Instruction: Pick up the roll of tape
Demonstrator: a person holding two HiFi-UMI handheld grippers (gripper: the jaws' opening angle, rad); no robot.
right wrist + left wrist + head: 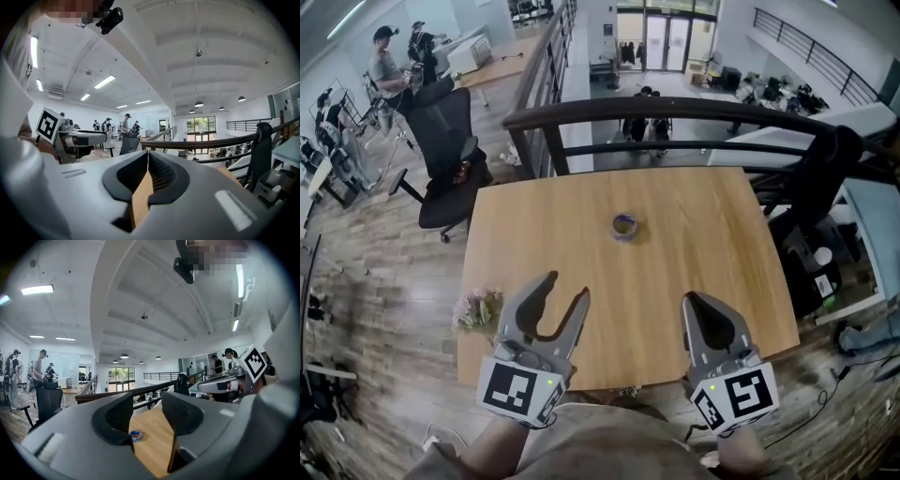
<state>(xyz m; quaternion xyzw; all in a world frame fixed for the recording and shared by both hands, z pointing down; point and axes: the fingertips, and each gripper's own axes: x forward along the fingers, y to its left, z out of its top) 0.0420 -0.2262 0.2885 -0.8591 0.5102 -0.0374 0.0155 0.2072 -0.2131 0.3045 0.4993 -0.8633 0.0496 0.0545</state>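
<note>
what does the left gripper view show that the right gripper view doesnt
Only the left gripper view: the roll of tape lying on the wooden table, seen between the open jaws of the left hand-held gripper. Only the right gripper view: the right hand-held gripper with its jaws closed together and nothing between them. Both: the wooden table, the dark railing beyond it, and the opposite gripper at the edge of the picture.

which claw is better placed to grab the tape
Probably left: the left claw is open, and the tape shows ahead through its gap in its own view. The right claw is shut and its view misses the tape.
</note>
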